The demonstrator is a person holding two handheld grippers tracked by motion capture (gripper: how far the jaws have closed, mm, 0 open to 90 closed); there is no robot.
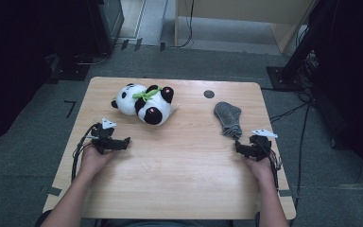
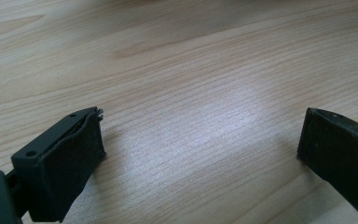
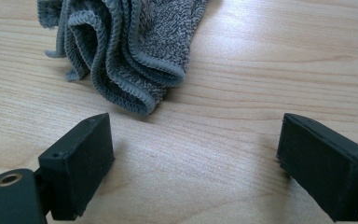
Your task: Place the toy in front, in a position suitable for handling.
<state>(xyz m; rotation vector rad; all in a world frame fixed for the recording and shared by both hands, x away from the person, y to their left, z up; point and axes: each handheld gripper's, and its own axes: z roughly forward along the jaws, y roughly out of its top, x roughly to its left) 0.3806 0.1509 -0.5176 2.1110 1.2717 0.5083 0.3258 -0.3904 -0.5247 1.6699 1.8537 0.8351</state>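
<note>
On the light wooden table [image 1: 179,161], the crumpled grey knitted cloth [image 1: 229,118] lay toward the far right, its near folded edge just beyond the right gripper [image 1: 242,147], close to the jaw tips but apart from them. In the right gripper view the cloth [image 3: 130,46] sat ahead and toward the left jaw, and the right gripper [image 3: 193,154] stood wide with bare wood between its jaws. The left gripper [image 1: 123,142] rested near the table's left edge, well apart from the cloth, below the black-and-white plush panda with a green ribbon [image 1: 146,101]. The left gripper [image 2: 200,140] also gaped wide, holding nothing.
</note>
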